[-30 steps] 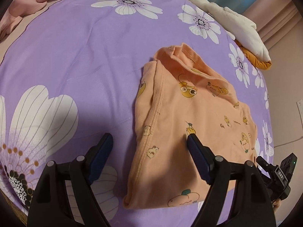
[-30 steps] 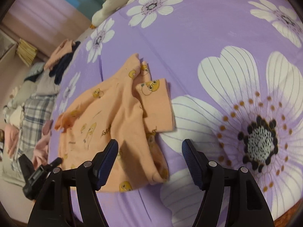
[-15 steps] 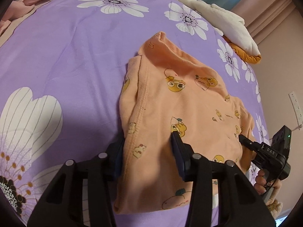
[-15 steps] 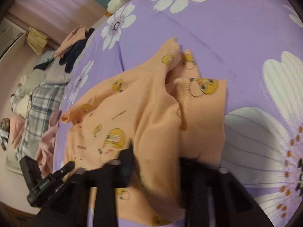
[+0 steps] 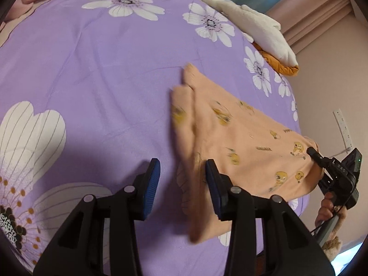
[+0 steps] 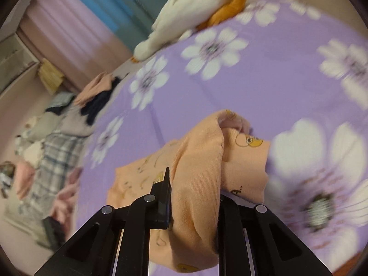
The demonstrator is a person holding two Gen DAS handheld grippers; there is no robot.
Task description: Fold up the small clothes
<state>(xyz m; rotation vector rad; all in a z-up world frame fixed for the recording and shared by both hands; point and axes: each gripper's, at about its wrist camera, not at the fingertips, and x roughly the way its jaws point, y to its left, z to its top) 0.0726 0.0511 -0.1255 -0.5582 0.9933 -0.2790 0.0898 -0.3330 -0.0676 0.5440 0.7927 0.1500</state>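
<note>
Garment: small peach top (image 5: 243, 147) printed with yellow cartoon chicks, on the purple floral bedspread (image 5: 103, 80), toward its near right edge.
Long axis: in the left wrist view it runs from the far bunched end near mid-bed down to the right, where the cloth is drawn up off the bed.
Near edge: one flap trails down toward the camera past the left gripper's right finger, blurred.
Left gripper (image 5: 181, 181): jaws part-way apart; the folded edge of the top sits between the blue pads, close to the right pad. Whether either pad presses on it cannot be told.
Right gripper (image 6: 193, 197): jaws closing, clamped on a thick roll of the peach cloth that fills the gap and hangs over the fingers; seen also at the right of the left wrist view, in a hand (image 5: 326, 209), holding the raised corner.
Sleeve: short chick-print sleeve (image 6: 246, 168) hangs out to the right of the held roll.
Change since a second ago: both grippers stood wide apart above the flat-lying top; now the jaws are drawn in, the right corner is lifted clear of the bed, and the top is stretched and tilted rather than flat.
Surroundings: white and orange plush toy (image 5: 253, 27) at the far bed edge; heap of clothes (image 6: 53, 142) with plaid fabric beyond the left edge in the right wrist view; pink curtain (image 6: 76, 27).
</note>
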